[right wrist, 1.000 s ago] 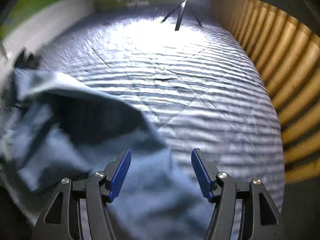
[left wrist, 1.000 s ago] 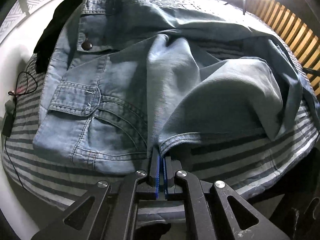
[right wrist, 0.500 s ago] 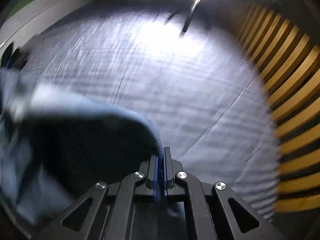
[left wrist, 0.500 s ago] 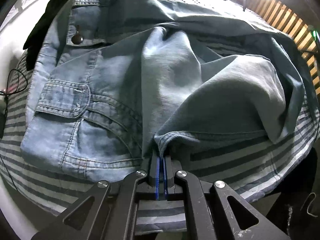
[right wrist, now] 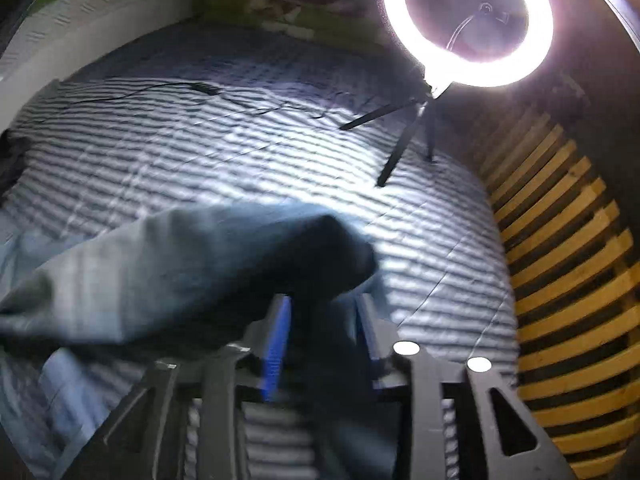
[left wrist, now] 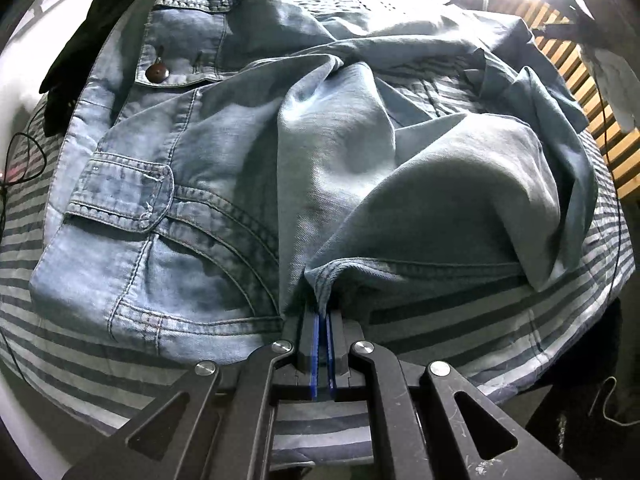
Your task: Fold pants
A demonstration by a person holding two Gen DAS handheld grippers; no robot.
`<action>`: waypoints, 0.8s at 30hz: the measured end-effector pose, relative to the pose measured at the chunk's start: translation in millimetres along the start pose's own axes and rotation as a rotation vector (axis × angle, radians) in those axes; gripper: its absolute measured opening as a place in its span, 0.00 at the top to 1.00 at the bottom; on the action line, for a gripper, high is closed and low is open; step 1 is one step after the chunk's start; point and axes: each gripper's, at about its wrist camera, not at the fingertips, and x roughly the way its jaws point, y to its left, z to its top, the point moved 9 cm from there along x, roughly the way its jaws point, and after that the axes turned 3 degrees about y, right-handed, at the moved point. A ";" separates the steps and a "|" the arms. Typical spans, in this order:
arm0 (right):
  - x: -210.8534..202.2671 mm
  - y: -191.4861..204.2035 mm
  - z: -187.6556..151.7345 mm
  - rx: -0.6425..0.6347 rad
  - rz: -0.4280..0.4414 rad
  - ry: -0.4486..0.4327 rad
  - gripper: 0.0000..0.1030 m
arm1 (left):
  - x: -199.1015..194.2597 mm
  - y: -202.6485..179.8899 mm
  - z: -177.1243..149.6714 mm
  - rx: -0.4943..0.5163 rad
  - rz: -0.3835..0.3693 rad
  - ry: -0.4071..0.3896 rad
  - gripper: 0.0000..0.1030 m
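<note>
Light blue denim pants (left wrist: pixel 200 168) lie spread over a striped bed cover (left wrist: pixel 480 344), waistband and button at the far left, flap pocket nearer. One leg is doubled back toward me. My left gripper (left wrist: pixel 322 316) is shut on that leg's hem at the near edge of the bed. In the blurred right wrist view a fold of the pants (right wrist: pixel 180 264) drapes across my right gripper (right wrist: pixel 322 304). Its fingers stand apart, one blue pad (right wrist: pixel 276 344) showing and dark fabric lying loosely between them.
A lit ring light (right wrist: pixel 468 76) on a black tripod (right wrist: pixel 400 148) stands on the far side of the bed (right wrist: pixel 200 140). Wooden slats (right wrist: pixel 560 260) run along the right. A black garment (left wrist: pixel 80 40) and a thin cable (left wrist: pixel 24 160) lie at the left edge.
My right gripper closed on the denim half a second ago, then lifted and spread its fingers again. The left gripper stayed shut on the hem while the pants shifted and bunched at the far right.
</note>
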 end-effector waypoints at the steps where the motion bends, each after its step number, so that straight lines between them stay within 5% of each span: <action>1: -7.7 9.4 -14.6 0.023 0.076 0.001 0.55 | -1.7 0.5 -1.3 -0.002 -0.001 -0.002 0.98; 5: -22.4 54.6 -72.3 0.081 0.411 0.075 0.44 | -6.7 -8.2 4.7 -0.003 -0.005 -0.019 0.98; 8: -18.5 87.5 -92.9 0.116 0.496 0.112 0.42 | -8.6 -10.7 -0.1 -0.003 -0.008 -0.030 0.98; 16: -4.0 169.0 -126.3 0.068 0.534 0.226 0.42 | -14.8 -4.8 -8.9 0.006 -0.008 -0.064 0.98; 17: -3.5 170.9 -127.4 0.059 0.490 0.212 0.57 | -17.3 -5.0 -9.7 0.008 -0.005 -0.067 0.98; 18: -6.0 172.2 -132.9 0.043 0.453 0.208 0.84 | -20.8 -6.2 -11.0 0.011 -0.005 -0.072 0.98; 21: -22.4 157.5 -137.5 0.066 0.418 0.182 0.91 | -26.2 -4.9 -11.2 0.018 -0.009 -0.092 0.98; 24: -68.4 109.5 -134.3 0.139 0.393 0.065 0.92 | -32.0 -10.1 -4.7 0.028 -0.018 -0.117 0.98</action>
